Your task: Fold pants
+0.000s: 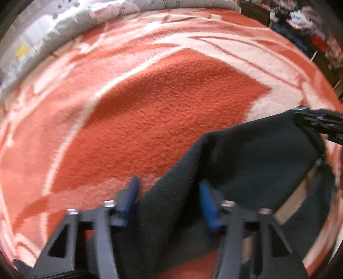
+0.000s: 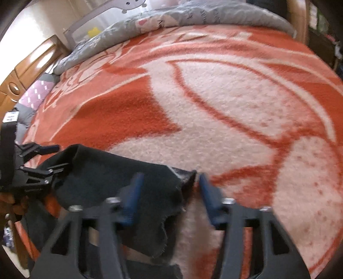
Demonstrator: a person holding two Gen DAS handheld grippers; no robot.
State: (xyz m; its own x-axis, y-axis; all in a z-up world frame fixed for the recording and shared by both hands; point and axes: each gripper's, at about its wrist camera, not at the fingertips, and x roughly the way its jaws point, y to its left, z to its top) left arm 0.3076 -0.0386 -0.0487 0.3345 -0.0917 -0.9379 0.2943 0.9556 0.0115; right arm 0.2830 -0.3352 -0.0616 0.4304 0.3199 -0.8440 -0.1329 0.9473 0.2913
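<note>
The dark pants lie bunched at the near edge of the bed and hang over it. In the left wrist view my left gripper is open, with pants cloth lying between its blue fingers. In the right wrist view my right gripper is open, with a corner of the pants between its fingers. The right gripper also shows in the left wrist view at the far corner of the cloth. The left gripper shows in the right wrist view at the other end.
An orange and white patterned blanket covers the bed. A grey quilt lies along the far edge. A wooden headboard stands at the left. Cluttered shelves stand beyond the bed at the right.
</note>
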